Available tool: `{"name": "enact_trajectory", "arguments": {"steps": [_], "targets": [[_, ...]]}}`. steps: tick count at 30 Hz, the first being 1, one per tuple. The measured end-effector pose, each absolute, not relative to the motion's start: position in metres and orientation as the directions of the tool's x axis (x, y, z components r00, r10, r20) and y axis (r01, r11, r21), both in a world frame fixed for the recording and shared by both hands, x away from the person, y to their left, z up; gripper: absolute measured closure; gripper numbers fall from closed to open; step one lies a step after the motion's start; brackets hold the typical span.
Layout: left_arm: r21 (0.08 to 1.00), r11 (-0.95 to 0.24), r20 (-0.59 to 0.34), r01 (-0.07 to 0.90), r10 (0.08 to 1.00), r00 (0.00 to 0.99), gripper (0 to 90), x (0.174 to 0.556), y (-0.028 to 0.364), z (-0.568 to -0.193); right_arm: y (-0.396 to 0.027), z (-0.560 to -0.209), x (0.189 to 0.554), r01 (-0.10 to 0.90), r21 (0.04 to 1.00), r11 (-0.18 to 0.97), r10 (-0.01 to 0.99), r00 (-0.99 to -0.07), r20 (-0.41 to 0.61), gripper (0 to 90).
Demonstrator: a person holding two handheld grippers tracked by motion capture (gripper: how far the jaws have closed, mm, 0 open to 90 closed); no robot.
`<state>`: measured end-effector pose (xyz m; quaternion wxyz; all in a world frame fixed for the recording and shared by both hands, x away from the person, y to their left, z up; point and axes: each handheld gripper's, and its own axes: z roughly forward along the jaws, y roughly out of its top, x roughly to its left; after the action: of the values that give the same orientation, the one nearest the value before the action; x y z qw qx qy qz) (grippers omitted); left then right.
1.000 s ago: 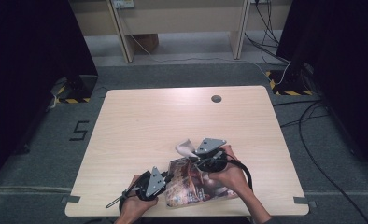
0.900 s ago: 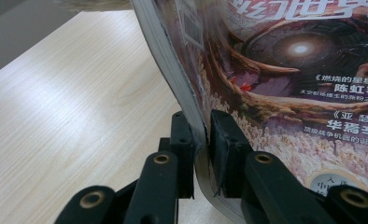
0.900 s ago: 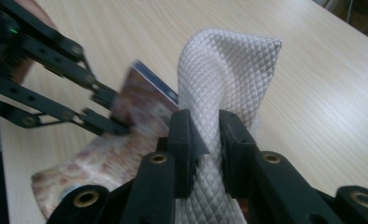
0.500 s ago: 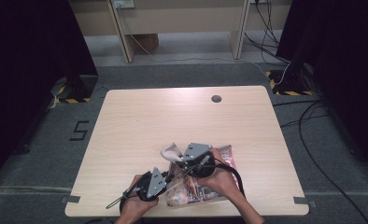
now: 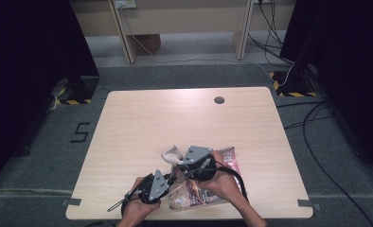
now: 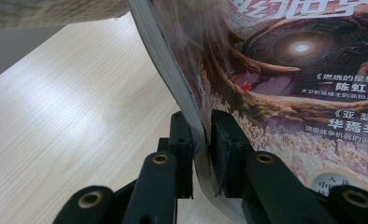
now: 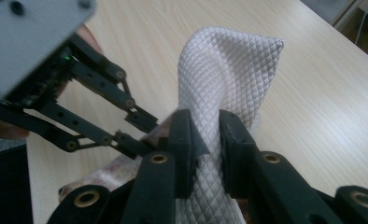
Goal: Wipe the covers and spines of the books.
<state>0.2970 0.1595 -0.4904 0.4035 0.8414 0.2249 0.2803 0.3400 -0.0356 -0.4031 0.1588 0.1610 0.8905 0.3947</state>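
A: Magazine [image 6: 285, 93], one item. My left gripper [image 6: 201, 135] has its jaws clamped on the page edge near the spine corner; the pages bow upward from between the fingers [image 6: 225, 140], cover art facing out on the far side of the right finger. From above I see it lying at the near table edge, between my two hands [image 5: 194, 194].

B: And the right gripper?

A: Cloth [image 7: 224, 74], one item, white, quilted diamond weave. My right gripper [image 7: 205, 135] is clamped on it; the fabric runs up between the fingers [image 7: 236, 140] and folds over in a loop just above the tips. In the high view it pokes out beyond that gripper [image 5: 175, 163] as a pale tuft [image 5: 172, 153].

B: Grippers relative to each other?

A: Close. In the right gripper view the left gripper's tips [image 7: 134, 128] sit just beside my right fingers, on the magazine edge. Table [image 5: 175, 118], light wood, bare beyond the fingertips.
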Motion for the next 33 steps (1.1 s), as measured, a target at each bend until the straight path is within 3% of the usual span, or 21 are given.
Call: {"name": "enact_trajectory", "arguments": {"steps": [5,16,26,33], "targets": [[0.805,-0.575,0.294,0.15,0.605,0.74,78.9,0.297,0.159,-0.49,-0.032,-0.401,0.338,0.137,0.749,0.648,0.394,-0.902,-0.176,77.1],[0.802,-0.579,0.3,0.146,0.602,0.74,78.7,0.297,0.159,-0.49,-0.052,-0.409,0.351,0.208,0.732,0.649,0.445,-0.884,-0.144,77.1],[0.797,-0.587,0.309,0.14,0.597,0.74,78.6,0.296,0.159,-0.49,-0.035,-0.402,0.341,0.136,0.734,0.665,0.393,-0.9,-0.189,77.0],[0.802,-0.58,0.302,0.142,0.6,0.741,78.4,0.297,0.159,-0.49,-0.048,-0.407,0.35,0.186,0.728,0.66,0.425,-0.891,-0.157,77.1]]}}
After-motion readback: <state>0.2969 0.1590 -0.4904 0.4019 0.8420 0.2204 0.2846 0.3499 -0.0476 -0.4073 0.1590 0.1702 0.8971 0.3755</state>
